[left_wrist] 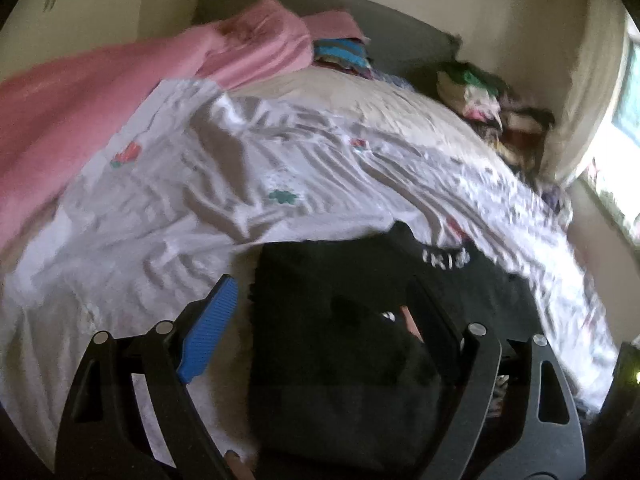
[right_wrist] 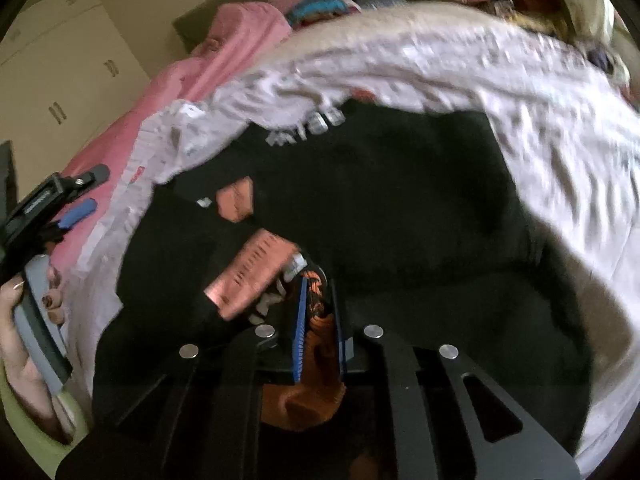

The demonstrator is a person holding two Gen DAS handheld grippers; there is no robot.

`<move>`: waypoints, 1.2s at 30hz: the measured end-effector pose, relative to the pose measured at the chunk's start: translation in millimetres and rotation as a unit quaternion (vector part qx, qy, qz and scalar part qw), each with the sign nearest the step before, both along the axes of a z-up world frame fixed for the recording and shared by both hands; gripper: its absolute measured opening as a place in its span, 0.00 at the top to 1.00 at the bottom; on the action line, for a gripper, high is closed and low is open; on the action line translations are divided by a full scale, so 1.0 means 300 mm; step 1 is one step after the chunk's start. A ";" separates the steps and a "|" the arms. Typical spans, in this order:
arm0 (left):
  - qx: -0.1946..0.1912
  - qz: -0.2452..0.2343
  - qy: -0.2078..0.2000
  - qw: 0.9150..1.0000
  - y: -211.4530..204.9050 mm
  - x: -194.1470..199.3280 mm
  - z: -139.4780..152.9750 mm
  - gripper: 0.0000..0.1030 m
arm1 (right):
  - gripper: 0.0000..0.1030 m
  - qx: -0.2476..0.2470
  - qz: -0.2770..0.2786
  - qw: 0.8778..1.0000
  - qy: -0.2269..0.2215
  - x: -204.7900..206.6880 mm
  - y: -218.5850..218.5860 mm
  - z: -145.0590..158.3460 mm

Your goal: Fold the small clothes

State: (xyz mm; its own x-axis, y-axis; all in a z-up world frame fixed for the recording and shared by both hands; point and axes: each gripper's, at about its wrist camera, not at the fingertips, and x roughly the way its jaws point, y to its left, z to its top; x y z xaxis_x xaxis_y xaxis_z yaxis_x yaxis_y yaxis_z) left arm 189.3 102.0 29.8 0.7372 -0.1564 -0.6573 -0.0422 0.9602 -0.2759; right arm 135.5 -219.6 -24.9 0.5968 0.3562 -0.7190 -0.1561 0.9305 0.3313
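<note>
Bed (left_wrist: 280, 152): one black garment (right_wrist: 400, 200), right gripper (right_wrist: 318, 320) pinching it.

Setting was a home bedroom. A bed covered by a wrinkled white sheet with small coloured prints (left_wrist: 248, 160) filled the middle of the left wrist view. A pink blanket (left_wrist: 80, 92) lay bunched at upper left, against a dark grey headboard (left_wrist: 384, 24). A loose pile of mixed clothes (left_wrist: 480, 100) sat at upper right. Cream wardrobe doors with small handles (right_wrist: 60, 80) stood at upper left of the right wrist view. A bright window (left_wrist: 628, 92) showed at the right edge.
</note>
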 end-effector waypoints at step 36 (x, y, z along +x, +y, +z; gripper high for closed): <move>-0.004 -0.079 0.026 0.997 -0.129 0.020 -0.088 0.24 | 0.91 -0.135 -0.011 0.978 -0.161 0.139 -0.046 0.280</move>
